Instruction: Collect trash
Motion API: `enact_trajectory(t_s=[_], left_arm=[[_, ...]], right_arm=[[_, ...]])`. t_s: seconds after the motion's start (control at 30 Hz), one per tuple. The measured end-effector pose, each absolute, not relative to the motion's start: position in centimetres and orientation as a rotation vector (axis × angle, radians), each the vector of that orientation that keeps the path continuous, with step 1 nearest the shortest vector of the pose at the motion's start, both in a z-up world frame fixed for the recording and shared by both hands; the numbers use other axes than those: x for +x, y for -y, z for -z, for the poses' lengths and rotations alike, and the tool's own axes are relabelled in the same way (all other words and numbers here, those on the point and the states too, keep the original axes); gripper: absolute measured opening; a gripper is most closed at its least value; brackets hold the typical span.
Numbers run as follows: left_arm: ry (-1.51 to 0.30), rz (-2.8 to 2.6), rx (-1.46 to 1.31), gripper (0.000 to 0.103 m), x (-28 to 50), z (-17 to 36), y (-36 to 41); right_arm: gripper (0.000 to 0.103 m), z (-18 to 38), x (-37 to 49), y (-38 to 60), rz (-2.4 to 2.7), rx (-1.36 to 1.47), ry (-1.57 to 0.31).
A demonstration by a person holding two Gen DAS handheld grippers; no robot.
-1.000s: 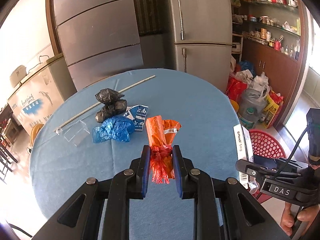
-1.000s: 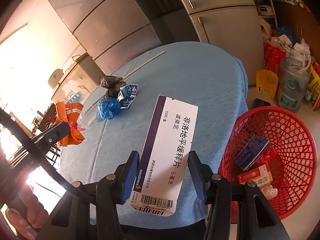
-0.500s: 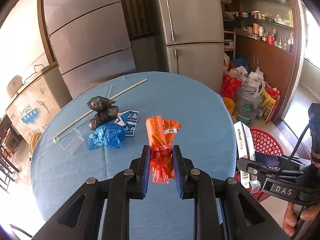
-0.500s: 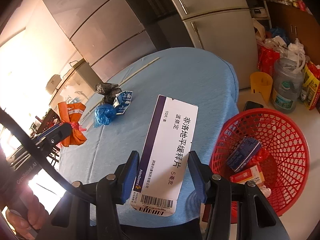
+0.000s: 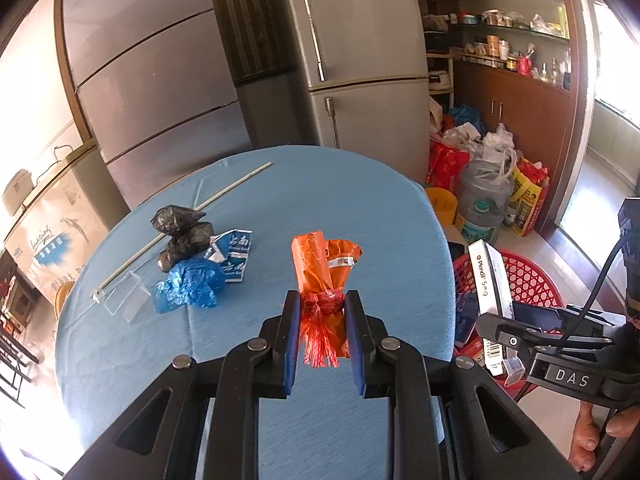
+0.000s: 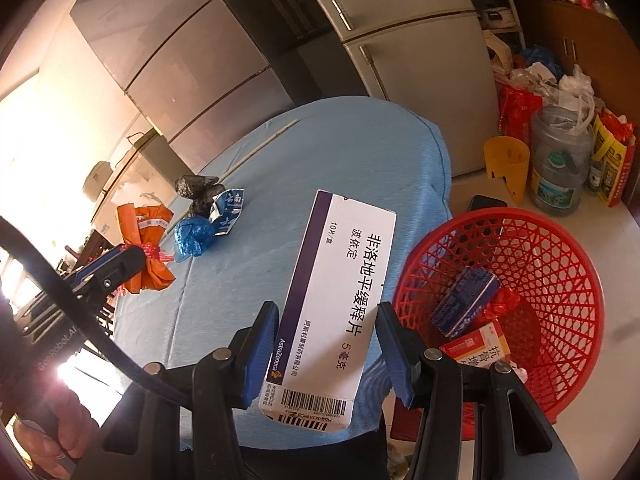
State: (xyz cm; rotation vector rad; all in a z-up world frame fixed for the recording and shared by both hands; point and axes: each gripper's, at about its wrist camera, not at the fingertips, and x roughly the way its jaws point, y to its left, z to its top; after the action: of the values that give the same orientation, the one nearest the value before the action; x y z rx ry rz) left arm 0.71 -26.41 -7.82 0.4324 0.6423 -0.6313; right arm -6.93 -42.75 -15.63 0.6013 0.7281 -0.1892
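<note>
Left tongs [image 5: 322, 316] pinch my orange wrapper [image 5: 322, 266], right tongs [image 6: 326, 344] clamp the medicine box [image 6: 340, 304], red basket [image 6: 560, 240] at three o'clock.

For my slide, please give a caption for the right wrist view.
Right claw holds a white medicine box beside the red basket, above the blue table.

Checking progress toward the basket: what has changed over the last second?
The right gripper has carried the white medicine box nearer the red basket. The left gripper stays shut on the orange bag, lifted higher. Table trash unmoved.
</note>
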Motion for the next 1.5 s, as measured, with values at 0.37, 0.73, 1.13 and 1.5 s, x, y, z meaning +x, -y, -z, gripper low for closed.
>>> enact_trajectory(t_s=[0.37,0.73,1.13,1.5], left_arm=[[-0.663,0.734,0.459,0.023,0.5,8.9,30.2],[-0.785,0.945,0.461,0.023,-0.3,11.4,35.7],[-0.870,1.077,0.514,0.061,-2.9,13.6,40.6],[-0.833,0.982,0.493,0.064,-1.5,12.3,36.0]], right_arm=[[0.053,16.1,-8.6,45.5,0.253,0.619,-0.722],[0.053,18.0,-12.2,50.1,0.385,0.668,-0.731],[0.056,20.1,-16.4,54.1,0.473,0.789,-0.731],[0.058,19.7,-16.7,54.0,0.473,0.795,-0.701]])
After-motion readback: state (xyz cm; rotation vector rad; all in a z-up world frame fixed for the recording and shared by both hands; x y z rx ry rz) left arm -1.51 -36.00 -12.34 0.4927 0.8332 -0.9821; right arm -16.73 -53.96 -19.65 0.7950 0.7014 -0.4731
